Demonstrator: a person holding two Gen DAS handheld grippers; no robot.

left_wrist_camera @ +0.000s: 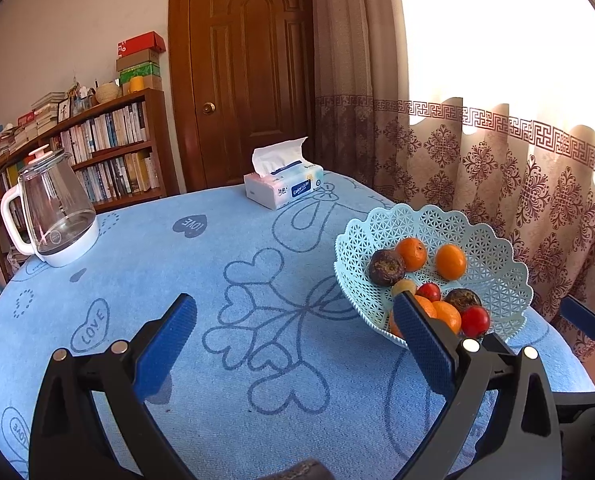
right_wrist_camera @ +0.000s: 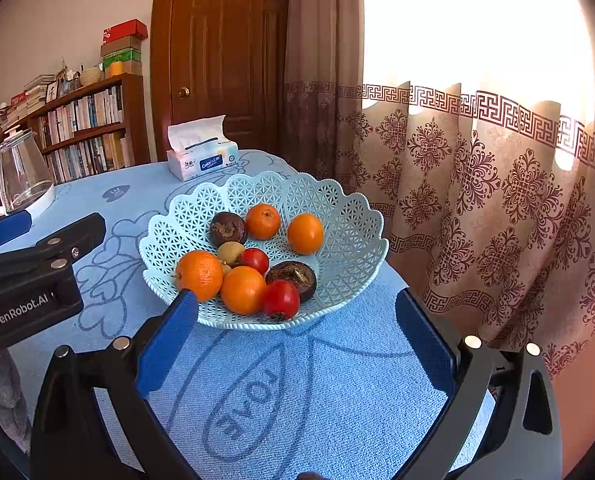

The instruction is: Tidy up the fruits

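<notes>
Through my left wrist camera, my left tongs are spread wide over the blue cloth of the bench with nothing between the pads. The pale lattice basket sits ahead and to the right, near the bench edge by the curtain, and my right-hand finger hides part of its near side. From here I count four oranges, two red fruits, two dark brown fruits and one small tan fruit. A glass kettle stands far left and a tissue box at the back; one of each. No fruit lies loose on the cloth in this view.

Through my right wrist camera, my right tongs are also wide open and empty, poised just short of the basket, straddling its near rim. The count is clearer: four oranges, the nearest in front; two red fruits, one at the front; two dark brown fruits, one at the back; one tan fruit in the middle. Nine in all, every one in the basket.

I judge the sorting either not begun or finished; I cannot tell which. If begun, the next move calls for lowering the right tongs over the front orange and closing gently.
</notes>
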